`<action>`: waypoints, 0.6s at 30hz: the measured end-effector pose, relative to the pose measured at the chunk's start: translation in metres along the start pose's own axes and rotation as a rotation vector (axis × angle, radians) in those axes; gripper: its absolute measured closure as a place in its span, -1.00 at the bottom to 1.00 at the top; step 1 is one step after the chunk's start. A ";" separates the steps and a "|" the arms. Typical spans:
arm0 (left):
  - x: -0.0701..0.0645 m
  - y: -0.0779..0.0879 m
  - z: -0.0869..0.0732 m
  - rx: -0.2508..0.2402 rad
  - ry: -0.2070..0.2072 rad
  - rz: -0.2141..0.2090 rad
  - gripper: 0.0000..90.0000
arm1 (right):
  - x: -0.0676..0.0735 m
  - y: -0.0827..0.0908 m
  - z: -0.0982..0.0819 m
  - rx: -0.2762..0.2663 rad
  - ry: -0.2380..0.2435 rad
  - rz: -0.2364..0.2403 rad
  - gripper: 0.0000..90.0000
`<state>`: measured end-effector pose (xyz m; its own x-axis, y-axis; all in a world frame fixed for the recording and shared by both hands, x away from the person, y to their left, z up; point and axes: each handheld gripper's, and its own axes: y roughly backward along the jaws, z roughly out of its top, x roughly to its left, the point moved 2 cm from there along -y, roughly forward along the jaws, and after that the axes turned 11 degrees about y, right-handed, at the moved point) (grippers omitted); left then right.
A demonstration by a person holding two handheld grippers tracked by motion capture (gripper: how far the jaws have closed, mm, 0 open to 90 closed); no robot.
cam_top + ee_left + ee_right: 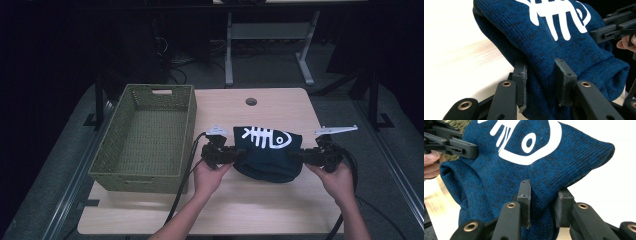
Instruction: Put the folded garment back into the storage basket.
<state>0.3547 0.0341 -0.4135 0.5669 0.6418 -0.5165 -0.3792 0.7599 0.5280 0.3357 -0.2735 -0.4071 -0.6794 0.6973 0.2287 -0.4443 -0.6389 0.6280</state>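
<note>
A dark blue knit garment [267,152] with a white fish-skeleton print hangs folded between both grippers, just above the wooden table [260,210]. My left gripper [239,155] is shut on the garment's left side; in the left gripper view its pads pinch a thick bunch of the blue knit garment [541,50]. My right gripper [295,156] is shut on the right side, and in the right gripper view its pads squeeze the blue knit garment [499,177] too. The white print [265,137] faces up. The other gripper's black jaws show at the far edge of each gripper view.
A green woven basket [190,120], empty, stands on the table's left part, close to my left hand. A round cable hole [251,101] sits at the table's far edge. A grey desk frame [270,35] stands on the floor beyond.
</note>
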 end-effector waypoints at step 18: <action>-0.013 0.024 0.019 -0.031 -0.045 -0.001 0.46 | 0.009 0.015 0.016 -0.066 0.010 0.027 0.56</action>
<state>0.3516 0.0417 -0.3815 0.5990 0.6364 -0.4861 -0.4011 0.7638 0.5057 0.3319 -0.2715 -0.3834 -0.6975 0.6761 0.2372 -0.4629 -0.6779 0.5711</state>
